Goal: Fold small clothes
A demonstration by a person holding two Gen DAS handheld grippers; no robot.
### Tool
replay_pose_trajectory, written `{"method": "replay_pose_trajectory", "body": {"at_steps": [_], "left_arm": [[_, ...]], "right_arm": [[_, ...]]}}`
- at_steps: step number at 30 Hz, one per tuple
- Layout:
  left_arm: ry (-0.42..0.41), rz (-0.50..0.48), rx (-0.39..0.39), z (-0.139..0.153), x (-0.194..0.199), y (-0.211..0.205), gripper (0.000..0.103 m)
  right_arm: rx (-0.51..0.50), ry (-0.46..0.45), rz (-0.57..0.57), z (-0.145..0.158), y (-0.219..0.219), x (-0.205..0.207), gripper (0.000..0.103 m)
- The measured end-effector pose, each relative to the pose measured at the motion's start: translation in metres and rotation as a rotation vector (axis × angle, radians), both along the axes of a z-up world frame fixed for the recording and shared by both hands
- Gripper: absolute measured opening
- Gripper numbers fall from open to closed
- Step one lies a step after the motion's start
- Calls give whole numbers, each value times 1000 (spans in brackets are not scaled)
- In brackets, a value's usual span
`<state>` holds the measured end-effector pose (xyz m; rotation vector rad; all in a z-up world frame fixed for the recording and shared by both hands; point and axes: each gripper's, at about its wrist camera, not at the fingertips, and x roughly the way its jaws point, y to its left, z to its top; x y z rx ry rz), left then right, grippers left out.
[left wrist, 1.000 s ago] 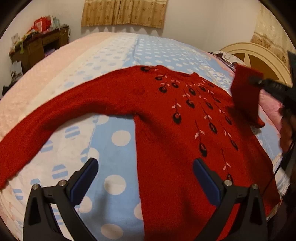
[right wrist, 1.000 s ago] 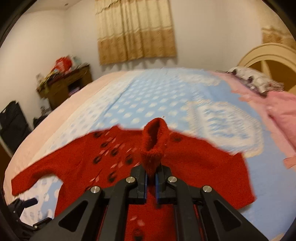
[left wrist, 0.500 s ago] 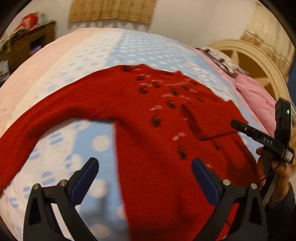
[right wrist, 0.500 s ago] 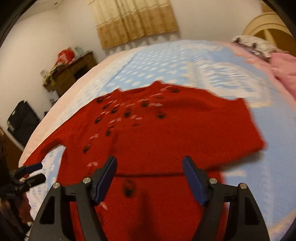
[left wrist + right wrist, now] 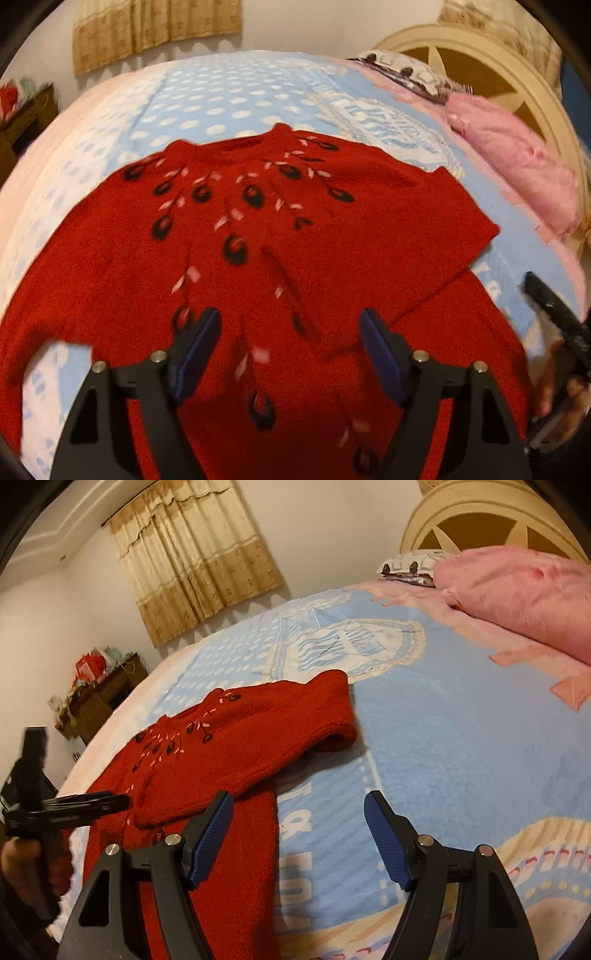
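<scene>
I am holding both my left tongs [image 5: 290, 350] and right tongs [image 5: 299, 834] spread wide, gripping nothing, over the sweater [image 5: 258, 266]; the bedsheet [image 5: 443, 738] lettering is unreadable.

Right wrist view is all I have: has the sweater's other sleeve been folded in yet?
Observer: No. In the left wrist view, that sleeve of the red sweater lies stretched out sideways on the bedspread.
Operator: Is the left gripper holding anything?
Observer: No, it is open and empty, hovering over the sweater's lower front.
</scene>
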<state>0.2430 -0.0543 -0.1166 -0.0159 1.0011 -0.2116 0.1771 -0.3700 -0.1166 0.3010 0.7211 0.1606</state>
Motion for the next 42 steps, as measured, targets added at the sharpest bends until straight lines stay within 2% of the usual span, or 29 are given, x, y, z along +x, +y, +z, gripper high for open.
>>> {"method": "replay_pose_trajectory", "body": {"at_steps": [5, 7, 8, 9, 10, 12, 16, 20, 25, 36, 42], "left_arm": [[31, 4, 0, -20, 25, -12, 57], [54, 13, -36, -25, 30, -12, 42], [26, 47, -40, -22, 29, -9, 34], [15, 71, -45, -20, 27, -7, 12], [17, 79, -48, -19, 27, -6, 10], [11, 64, -68, -14, 27, -4, 8], [-45, 28, -51, 8, 26, 5, 8], [-123, 51, -33, 41, 24, 33, 8], [-152, 100, -27, 57, 26, 68, 8], [-134, 229, -35, 46, 14, 139, 8], [-68, 299, -46, 13, 12, 163, 8]], "right_arm": [[35, -8, -1, -3, -4, -2, 74], [50, -6, -6, -5, -7, -2, 74], [55, -1, -9, -6, -8, -2, 74], [60, 4, -13, -7, -9, -1, 74], [64, 7, -15, -8, -9, -1, 74], [67, 6, -18, -8, -10, -1, 74], [67, 7, -19, -9, -10, -1, 74], [69, 11, -21, -10, -11, -2, 74], [69, 16, -23, -11, -11, -1, 75], [66, 25, -26, -12, -9, -1, 75], [60, 32, -27, -13, -7, 0, 75]]}}
